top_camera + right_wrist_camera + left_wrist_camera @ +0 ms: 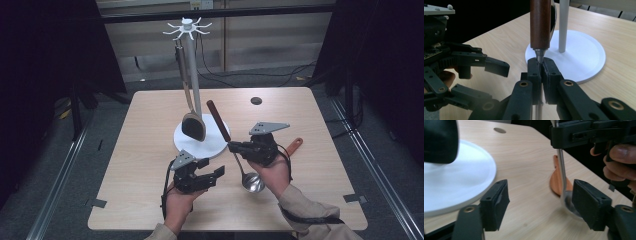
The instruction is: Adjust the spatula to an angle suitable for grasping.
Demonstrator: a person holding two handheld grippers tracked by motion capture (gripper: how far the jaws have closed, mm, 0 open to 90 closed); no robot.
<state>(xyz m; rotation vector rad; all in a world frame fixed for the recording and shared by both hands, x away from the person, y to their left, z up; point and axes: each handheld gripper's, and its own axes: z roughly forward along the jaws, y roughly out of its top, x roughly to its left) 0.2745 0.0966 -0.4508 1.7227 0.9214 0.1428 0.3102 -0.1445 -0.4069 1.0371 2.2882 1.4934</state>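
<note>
Left to right across the table. Your left gripper [216, 174] sits low near the table's front edge, jaws spread wide, holding nothing; in the left gripper view the ladle's bowl lies just beyond its right jaw.

Next, the white rack [193, 70], with a dark wooden spoon [193, 126] already hanging from one hook and resting against the round base [215, 150].

Then your right gripper [234, 147]: jaws pinched tight on the metal neck of the ladle [251, 182], just below its wooden handle. Ladle tilted, handle up toward the rack, bowl at or near the tabletop.

Far right, an orange utensil [294, 145] lies flat behind that hand.

Judged step: ladle picked up, hanging not yet done. Next move calls for lifting the handle end to a free hook; your left gripper could steady the bowl end.
</note>
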